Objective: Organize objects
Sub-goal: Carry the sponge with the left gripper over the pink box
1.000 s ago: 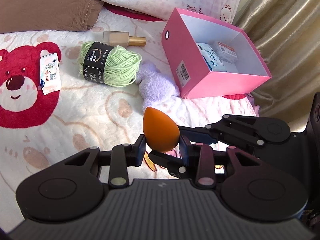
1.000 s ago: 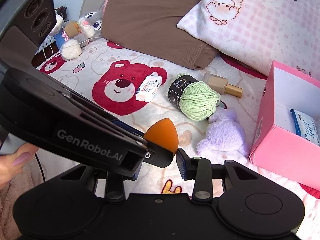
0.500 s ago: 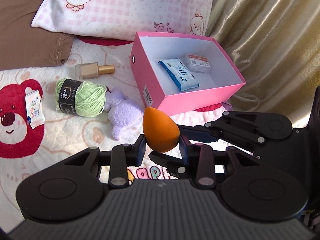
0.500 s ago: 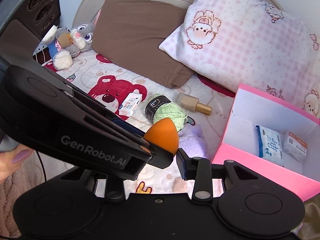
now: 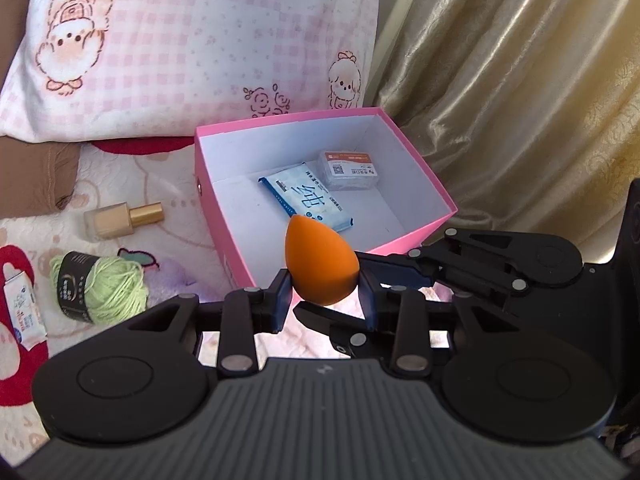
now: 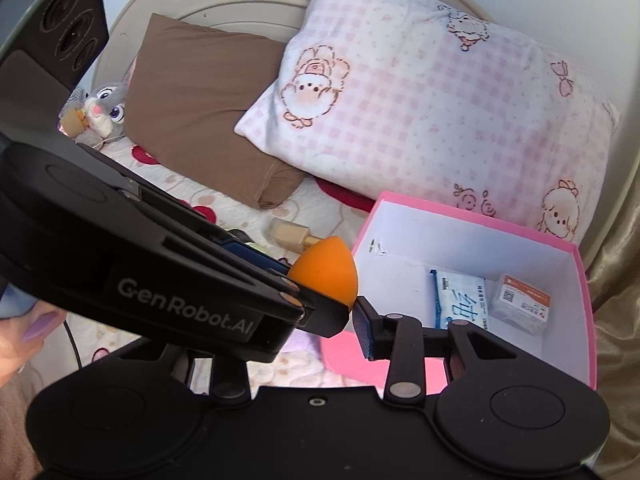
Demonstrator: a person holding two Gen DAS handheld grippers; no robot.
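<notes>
My left gripper (image 5: 323,294) is shut on an orange teardrop makeup sponge (image 5: 320,264) and holds it in the air just in front of the open pink box (image 5: 416,176). The sponge also shows in the right wrist view (image 6: 326,274), beside the box (image 6: 584,300). The box holds a blue tissue pack (image 5: 306,202) and a small clear case (image 5: 350,170). My right gripper (image 6: 320,320) is open and empty; its left finger is hidden behind the left gripper's body. On the blanket lie green yarn (image 5: 100,286), a perfume bottle (image 5: 122,220), a purple plush (image 5: 174,280) and a wipes packet (image 5: 24,312).
A pink checked pillow (image 6: 420,112) and a brown pillow (image 6: 200,120) lie behind the box. A gold curtain (image 5: 520,100) hangs right of the box. A grey bunny toy (image 6: 100,108) sits at the far left.
Both grippers have moved forward and to the right toward the pink box, the left one carrying the sponge. The box now sits right behind the sponge.
</notes>
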